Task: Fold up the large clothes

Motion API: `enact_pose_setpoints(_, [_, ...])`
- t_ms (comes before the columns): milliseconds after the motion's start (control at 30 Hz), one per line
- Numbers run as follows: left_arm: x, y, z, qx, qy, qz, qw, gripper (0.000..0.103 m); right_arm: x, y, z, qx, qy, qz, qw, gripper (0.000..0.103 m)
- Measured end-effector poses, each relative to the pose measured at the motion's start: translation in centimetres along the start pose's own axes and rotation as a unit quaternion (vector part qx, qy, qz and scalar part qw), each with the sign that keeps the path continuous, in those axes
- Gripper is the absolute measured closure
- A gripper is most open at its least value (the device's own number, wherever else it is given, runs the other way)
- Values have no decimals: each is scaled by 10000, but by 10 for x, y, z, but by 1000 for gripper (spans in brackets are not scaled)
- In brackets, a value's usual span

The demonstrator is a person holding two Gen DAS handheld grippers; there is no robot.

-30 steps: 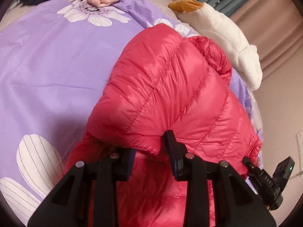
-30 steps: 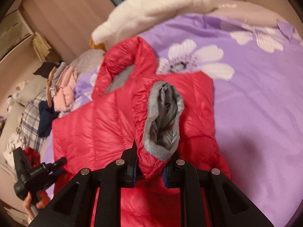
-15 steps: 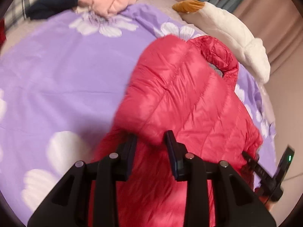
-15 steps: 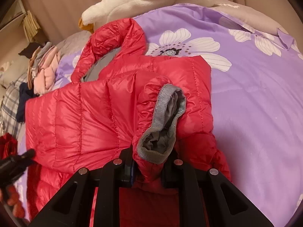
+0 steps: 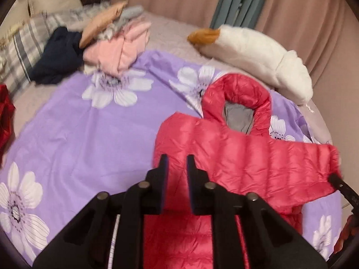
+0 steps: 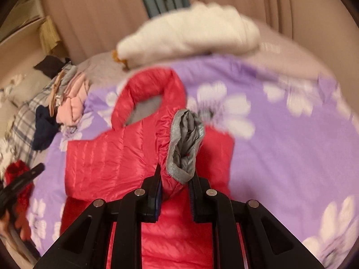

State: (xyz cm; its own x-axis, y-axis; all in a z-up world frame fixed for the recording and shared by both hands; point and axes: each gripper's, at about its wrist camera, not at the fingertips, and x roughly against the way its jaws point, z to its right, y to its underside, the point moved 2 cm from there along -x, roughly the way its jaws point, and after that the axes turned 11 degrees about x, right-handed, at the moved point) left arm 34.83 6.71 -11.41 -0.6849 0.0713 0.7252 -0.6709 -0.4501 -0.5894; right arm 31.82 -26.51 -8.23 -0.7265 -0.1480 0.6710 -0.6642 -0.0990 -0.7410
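A red puffer jacket (image 5: 235,157) with a grey-lined hood (image 5: 237,89) lies front-down on the purple floral sheet (image 5: 78,134). My left gripper (image 5: 177,165) hovers above the jacket's left edge; its jaws are closing, a narrow gap remains, and nothing is pinched between them. My right gripper (image 6: 177,172) is shut on the jacket's right sleeve just below the grey cuff (image 6: 186,139), which stands up above the jacket (image 6: 107,157). In the left wrist view the right gripper's tip (image 5: 341,183) shows at the jacket's far right corner.
A white plush goose (image 5: 258,53) lies along the far side of the bed by the curtains. A pile of pink, grey and navy clothes (image 5: 112,44) sits at the far left, beside plaid bedding. A dark red garment (image 5: 4,121) is at the left edge.
Both grippers have risen. The left sleeve has come out of the left jaws and lies folded over the jacket's body; those jaws have narrowed. The right gripper keeps the cuff.
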Motion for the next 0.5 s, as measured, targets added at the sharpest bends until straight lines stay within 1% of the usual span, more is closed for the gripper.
enact_pose_setpoints(33, [-4, -2, -3, 75, 71, -53, 9999, 89, 1, -3, -2, 90, 53, 14, 9999, 88])
enact_pose_setpoints(67, [-8, -2, -5, 87, 61, -18, 9999, 89, 0, -4, -3, 137, 71, -20, 9999, 88])
enact_pose_setpoints(133, [-17, 0, -6, -15, -100, 80, 9999, 89, -14, -1, 1, 82, 84, -182, 9998, 88])
enact_pose_setpoints(167, [-25, 4, -7, -60, -201, 62, 9998, 89, -25, 3, 5, -8, 78, -276, 9996, 88])
enact_pose_setpoints(233, [-51, 16, -11, -34, -314, -255, 9992, 89, -55, 21, 19, -367, -14, -610, 9975, 88])
enact_pose_setpoints(267, [-68, 25, -14, -11, -396, -450, 9982, 87, -67, 30, 26, -553, -55, -788, 9953, 88])
enact_pose_setpoints(300, [-76, 31, -17, -22, -433, -457, 9980, 84, -83, 45, 35, -833, -136, -1058, 9908, 88])
enact_pose_setpoints(333, [-81, 35, -18, -44, -431, -409, 9982, 84, -95, 57, 43, -1067, -322, -1187, 9866, 86])
enact_pose_setpoints(367, [-85, 39, -19, -76, -414, -328, 9986, 83, -100, 65, 48, -1208, -497, -1133, 9849, 85])
enact_pose_setpoints(400, [-88, 41, -21, -83, -401, -298, 9987, 83, -102, 70, 52, -1322, -643, -979, 9843, 85])
enact_pose_setpoints(433, [-90, 42, -22, -47, -402, -315, 9987, 82, -103, 73, 54, -1388, -722, -882, 9837, 85])
enact_pose_setpoints(500, [-96, 41, -23, -12, -491, -406, 9980, 82, -107, 76, 55, -1376, -735, -853, 9841, 84])
